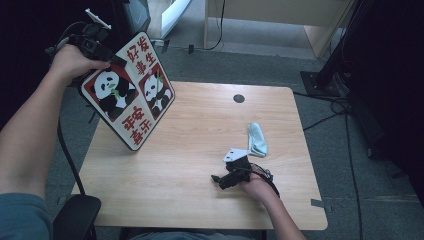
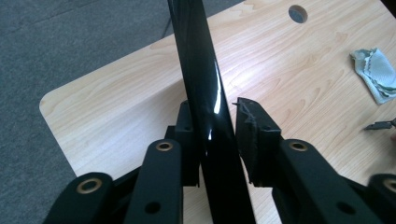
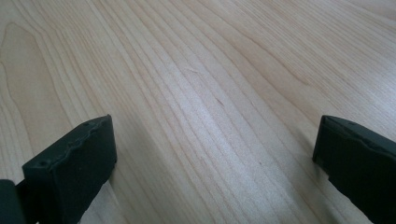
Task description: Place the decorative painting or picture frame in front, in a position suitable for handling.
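High view looks down on a light wooden table (image 1: 200, 150) standing on grey carpet, with a round cable hole (image 1: 239, 98) near its far edge. Largest of the things on it is a square board (image 1: 129, 90) printed with two pandas and red panels of Chinese characters; it stands tilted on its lower corner near the table's left side, its upper part leaning out past the table edge. The left gripper (image 1: 107, 56) grips that board at its upper left edge, the person's left hand (image 1: 72, 60) wrapped around the tool. Seen from the left gripper view, the board shows as a thin glossy black slab (image 2: 205, 93) running edge-on up the frame, with one jaw pressed against its left face and the other just beside its right face, so the jaws are closed on it. Well apart, at the right front of the table, the right gripper (image 1: 222, 179) rests low over the wood, held by the right hand (image 1: 255, 186); in the right gripper view its two black jaws stand wide apart with bare wood grain between them. Smallest is a crumpled pale green cloth (image 1: 257, 140), lying on the table just beyond the right gripper and far from the board.
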The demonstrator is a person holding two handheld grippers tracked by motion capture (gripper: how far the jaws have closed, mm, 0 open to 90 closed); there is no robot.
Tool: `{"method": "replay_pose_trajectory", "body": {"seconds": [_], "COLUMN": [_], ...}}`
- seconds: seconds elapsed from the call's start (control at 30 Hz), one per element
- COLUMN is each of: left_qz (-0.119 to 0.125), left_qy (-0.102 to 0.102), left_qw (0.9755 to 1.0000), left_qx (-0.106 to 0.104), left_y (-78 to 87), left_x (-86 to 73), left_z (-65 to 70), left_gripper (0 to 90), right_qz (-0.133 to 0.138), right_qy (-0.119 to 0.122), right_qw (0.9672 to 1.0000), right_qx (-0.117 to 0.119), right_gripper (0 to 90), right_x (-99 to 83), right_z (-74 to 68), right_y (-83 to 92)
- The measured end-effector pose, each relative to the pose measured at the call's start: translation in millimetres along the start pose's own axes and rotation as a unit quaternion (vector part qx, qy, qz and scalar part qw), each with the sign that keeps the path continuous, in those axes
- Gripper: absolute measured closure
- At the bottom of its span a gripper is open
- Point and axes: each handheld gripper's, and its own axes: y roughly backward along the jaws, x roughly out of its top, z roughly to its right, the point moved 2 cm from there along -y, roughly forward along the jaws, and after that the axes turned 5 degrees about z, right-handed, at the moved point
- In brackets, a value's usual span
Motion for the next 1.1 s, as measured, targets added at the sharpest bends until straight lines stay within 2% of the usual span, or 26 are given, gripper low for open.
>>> {"method": "replay_pose_trajectory", "body": {"seconds": [0.1,0.17,0.37,0.5,0.53,0.57,0.6,0.67,0.7,0.73,0.8,0.83,0.87,0.93,0.97,1.03,1.1], "left_qz": [-0.006,-0.013,-0.032,-0.045,-0.047,-0.047,-0.047,-0.053,-0.059,-0.059,-0.059,-0.056,-0.056,-0.051,-0.048,-0.049,-0.049], "left_qy": [-0.005,0.002,0.031,0.063,0.064,0.051,0.051,0.022,0.002,0.002,-0.016,-0.03,-0.03,-0.043,-0.05,-0.052,-0.063], "left_qw": [0.9999,0.9999,0.999,0.9969,0.9969,0.9976,0.9976,0.9983,0.998,0.998,0.9976,0.9975,0.9975,0.9976,0.9976,0.9975,0.9966], "left_qx": [0.009,0.007,0.005,0.003,0.001,-0.001,-0.001,0.009,0.023,0.023,0.033,0.03,0.03,0.018,0.002,-0.003,-0.021], "left_y": [-1.6,-0.9,0.2,0.5,0.8,1.4,1.4,1.9,3.2,3.2,6.4,10.5,10.5,16.3,21.5,23.0,25.7], "left_x": [0.6,1.8,6.0,9.9,11.1,13.9,13.9,17.6,21.3,21.3,24.8,26.7,26.7,28.2,28.9,29.0,28.7], "left_z": [0.5,1.3,3.6,7.2,9.2,15.7,15.7,27.5,37.1,37.1,48.1,56.3,56.3,65.6,77.0,81.0,94.3], "left_gripper": [74.4,76.3,78.4,80.5,81.1,81.7,81.6,81.5,81.7,81.6,81.6,81.6,81.6,81.6,81.7,81.7,81.7], "right_qz": [0.0,0.0,0.001,-0.001,-0.002,-0.001,-0.001,-0.002,-0.002,-0.002,-0.002,-0.002,-0.002,-0.002,-0.002,-0.002,-0.002], "right_qy": [0.0,0.0,0.0,0.0,-0.001,-0.002,-0.002,-0.002,-0.002,-0.002,-0.002,-0.002,-0.002,-0.002,-0.001,-0.001,-0.001], "right_qw": [1.0,1.0,1.0,1.0,1.0,1.0,1.0,1.0,1.0,1.0,1.0,1.0,1.0,1.0,1.0,1.0,1.0], "right_qx": [0.0,0.0,0.0,0.001,0.001,0.002,0.002,0.002,0.003,0.003,0.002,0.002,0.002,0.002,0.002,0.002,0.003], "right_gripper": [0.0,0.0,0.0,0.0,0.0,0.0,0.0,0.0,0.0,0.0,0.0,0.0,0.0,0.0,0.0,0.0,0.0], "right_x": [-0.2,-0.2,-0.4,-0.9,-1.1,-1.3,-1.3,-1.4,-1.4,-1.4,-1.4,-1.4,-1.4,-1.4,-1.4,-1.4,-1.4], "right_z": [-0.1,-0.1,-0.3,-0.6,-0.9,-1.1,-1.1,-1.1,-1.1,-1.1,-1.1,-1.0,-1.0,-1.0,-0.9,-0.9,-0.9], "right_y": [0.1,0.1,0.3,1.2,1.4,1.7,1.7,1.9,1.9,1.9,1.9,1.9,1.9,2.0,2.0,1.9,1.9]}}
